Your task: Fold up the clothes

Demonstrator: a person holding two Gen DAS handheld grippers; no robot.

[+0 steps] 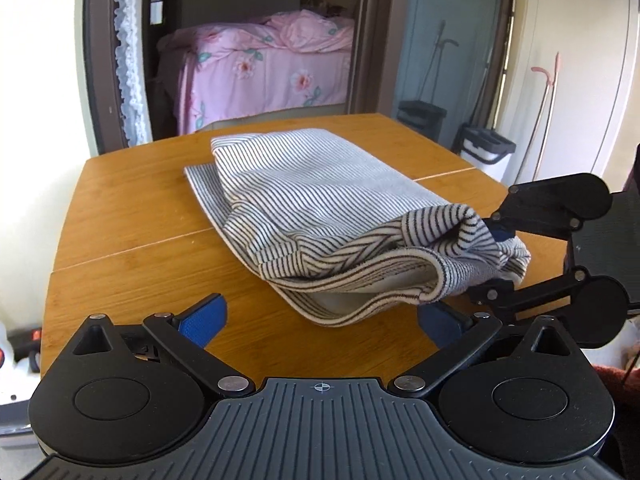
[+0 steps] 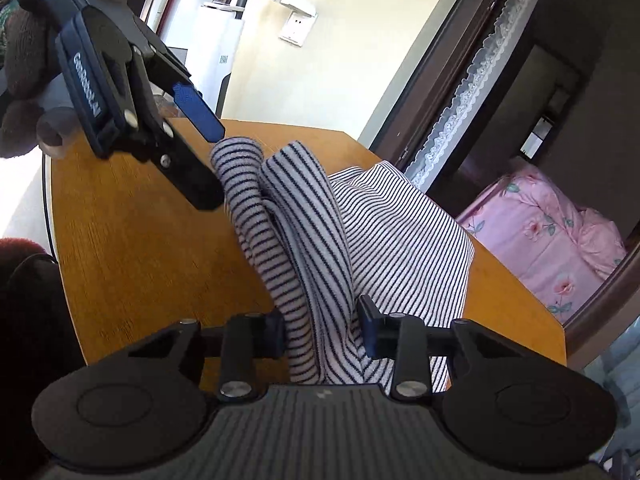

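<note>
1. Two views. Left wrist view: the left tongs (image 1: 320, 316) stand wide and empty above the orange wooden worktop (image 1: 132, 216). The navy-and-white striped knit garment (image 1: 320, 200) lies partly folded on it, near end lifted.
2. Right wrist view: the right tongs (image 2: 322, 330) pinch a bunched fold of the garment (image 2: 400, 232). Only this view shows that grip closely.
3. Handling, as judged: soft, light, limp; take hold at hems or corners.
</note>
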